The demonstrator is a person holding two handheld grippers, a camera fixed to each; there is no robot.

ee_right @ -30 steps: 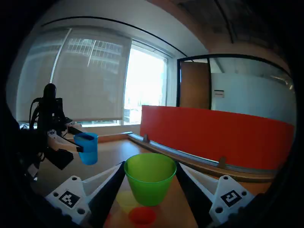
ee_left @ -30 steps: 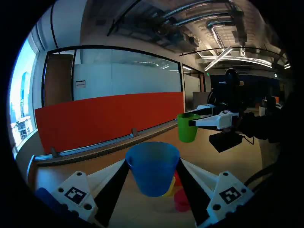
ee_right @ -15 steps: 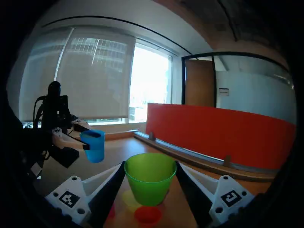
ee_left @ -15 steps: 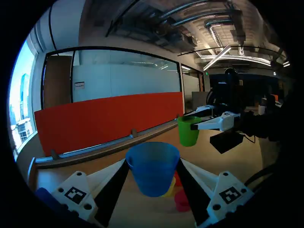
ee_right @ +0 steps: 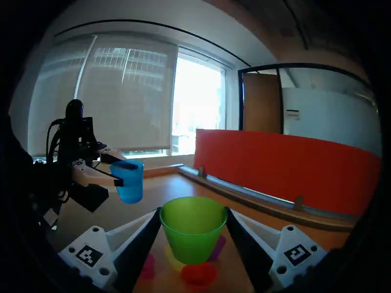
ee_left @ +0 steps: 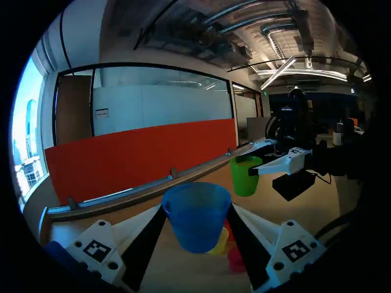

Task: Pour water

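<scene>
Left gripper [ee_left: 196,211] grips a smooth, tapered blue plastic cup [ee_left: 196,224]; right gripper [ee_right: 193,215] grips a matching green cup [ee_right: 193,234].

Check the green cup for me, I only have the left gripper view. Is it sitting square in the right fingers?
Observer: Yes. In the right gripper view the green cup stands upright, rim level, with both fingers of the right gripper pressed on its sides.
Operator: What's under it?
Observer: Small cups on the table: a red cup, a yellow cup and a purple cup.
Operator: My blue cup, seen side-on?
Observer: The blue cup is upright in the left gripper, to the left of the green cup in that view and apart from it.
</scene>
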